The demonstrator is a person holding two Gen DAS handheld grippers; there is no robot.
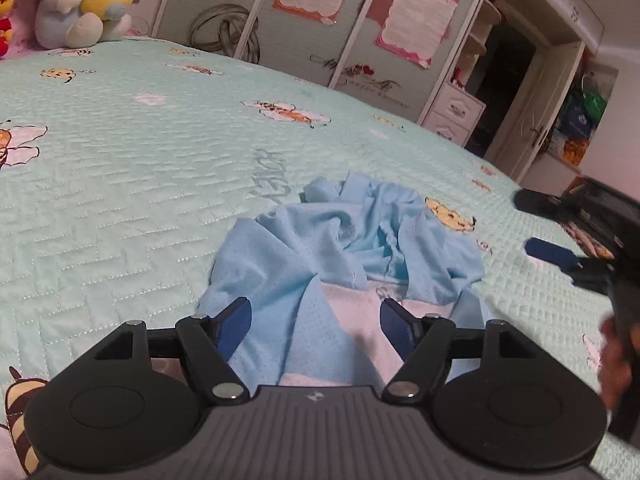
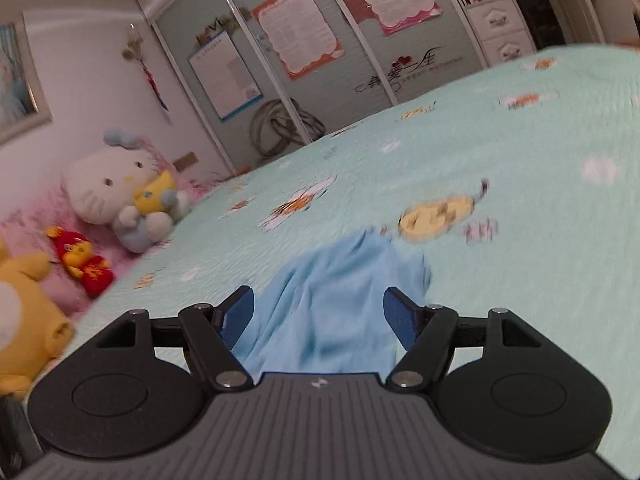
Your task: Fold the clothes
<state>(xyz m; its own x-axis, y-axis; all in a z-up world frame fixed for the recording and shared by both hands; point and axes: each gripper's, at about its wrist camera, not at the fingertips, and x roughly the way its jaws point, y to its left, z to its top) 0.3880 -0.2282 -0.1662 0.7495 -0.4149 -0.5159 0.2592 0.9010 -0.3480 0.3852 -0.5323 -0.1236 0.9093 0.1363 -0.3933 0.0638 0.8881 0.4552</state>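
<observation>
On the bed (image 1: 120, 152), I see the light blue garment (image 1: 340, 240) lying crumpled, well apart from the white plush cat (image 1: 76, 4). Left gripper (image 1: 316, 328) fingers stand wide apart over the garment's near edge, gripping nothing. Right gripper (image 2: 318, 320) fingers likewise stand wide, holding nothing.

The left gripper (image 1: 316, 330) points forward and somewhat downward, its two blue-padded fingers (image 1: 236, 330) spread wide with nothing pinched between the pads. Off to its right and a little ahead, the right gripper (image 1: 536, 226) shows from the side as a dark, blurred body with one blue pad toward the left claw, and part of a hand (image 1: 614, 364) wraps its handle just behind. In its own view, the right gripper (image 2: 319, 322) is rolled so the scene tilts, and its fingers (image 2: 400, 322) likewise stand well apart, clamping nothing.
</observation>
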